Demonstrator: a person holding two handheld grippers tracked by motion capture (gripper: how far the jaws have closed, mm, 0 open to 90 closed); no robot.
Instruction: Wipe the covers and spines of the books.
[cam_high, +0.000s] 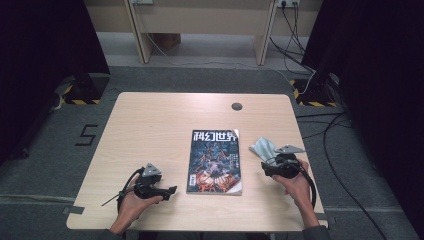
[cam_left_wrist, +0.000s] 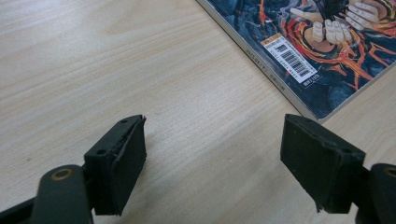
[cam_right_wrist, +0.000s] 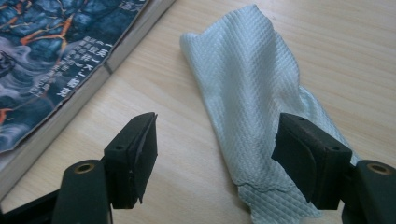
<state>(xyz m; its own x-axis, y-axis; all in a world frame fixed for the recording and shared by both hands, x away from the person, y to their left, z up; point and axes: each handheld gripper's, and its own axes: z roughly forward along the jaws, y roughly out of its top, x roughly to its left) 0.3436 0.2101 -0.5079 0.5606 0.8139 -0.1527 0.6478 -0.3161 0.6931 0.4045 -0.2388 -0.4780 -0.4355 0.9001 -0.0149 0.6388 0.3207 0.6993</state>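
Here the pale waffle-textured cloth (cam_right_wrist: 254, 107) lies loose and rumpled on the desk (cam_high: 150, 125), its near end passing under the right gripper's (cam_right_wrist: 215, 161) right-hand jaw and its far end stretching away ahead of the jaws; no pad presses on it, and the jaws stand wide apart with bare wood between them. To the left of those jaws, near the cloth but not touching it, lies the magazine (cam_right_wrist: 51, 60), closed and flat, cover up. By the look of it, the cloth has been set down beside the magazine, so the step in hand is a release or a pause between grips. A fresh grasp would call for bringing the jaws over a raised fold of the cloth and closing on it, since the thin fabric lies close to the wood. In the high view the right gripper (cam_high: 270, 167) sits just short of the cloth (cam_high: 263, 148). The left gripper (cam_left_wrist: 212, 161) likewise has its jaws spread open over bare desk, holding nothing, with the magazine's barcode corner (cam_left_wrist: 303, 60) ahead and to the right of them. Counted: one cloth, one magazine, two grippers, one desk.
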